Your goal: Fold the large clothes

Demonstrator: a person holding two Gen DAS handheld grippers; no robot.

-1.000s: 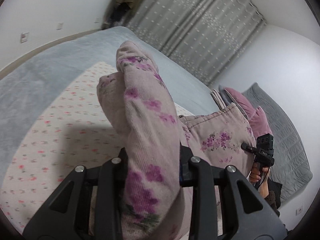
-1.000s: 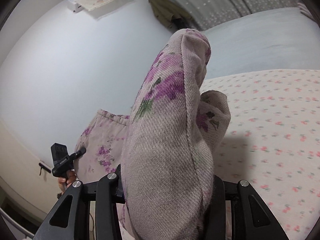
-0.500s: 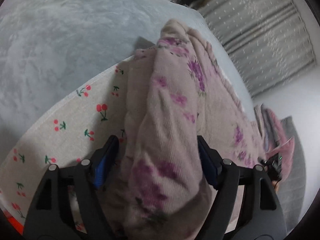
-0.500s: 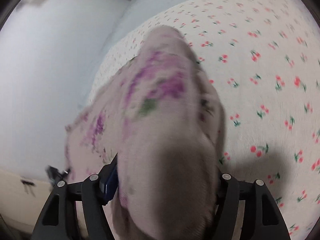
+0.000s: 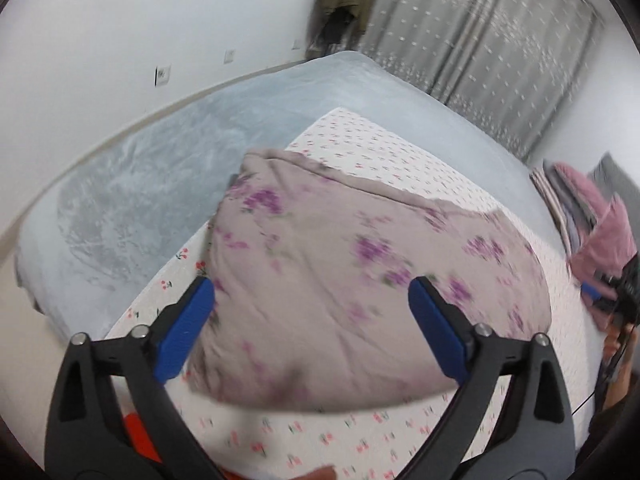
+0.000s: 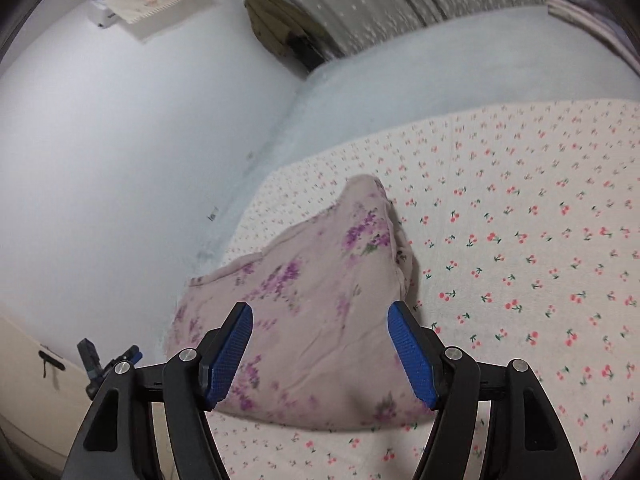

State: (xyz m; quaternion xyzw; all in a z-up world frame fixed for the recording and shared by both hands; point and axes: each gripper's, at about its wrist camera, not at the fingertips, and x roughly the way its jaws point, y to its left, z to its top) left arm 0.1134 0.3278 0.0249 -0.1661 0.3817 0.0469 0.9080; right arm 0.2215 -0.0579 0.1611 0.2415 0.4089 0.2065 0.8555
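A pale pink garment with purple flowers [image 5: 360, 256] lies folded over on the cherry-print sheet [image 5: 400, 152]. It also shows in the right wrist view [image 6: 320, 312]. My left gripper [image 5: 312, 292] is open and empty just above the garment's near edge. My right gripper [image 6: 320, 320] is open and empty above the garment's other end. The right gripper shows at the far right of the left wrist view [image 5: 624, 292]. The left gripper shows at the lower left of the right wrist view [image 6: 108, 360].
The cherry-print sheet [image 6: 520, 240] lies on a grey-blue bed cover [image 5: 160, 160]. A pile of pink and striped clothes [image 5: 588, 216] sits at the bed's far right. White walls and grey curtains [image 5: 480, 28] surround the bed. Something orange [image 5: 136, 436] lies under the left gripper.
Both grippers have opened and let go of the garment. It has dropped onto the sheet, folded over. Both grippers have pulled back from it.
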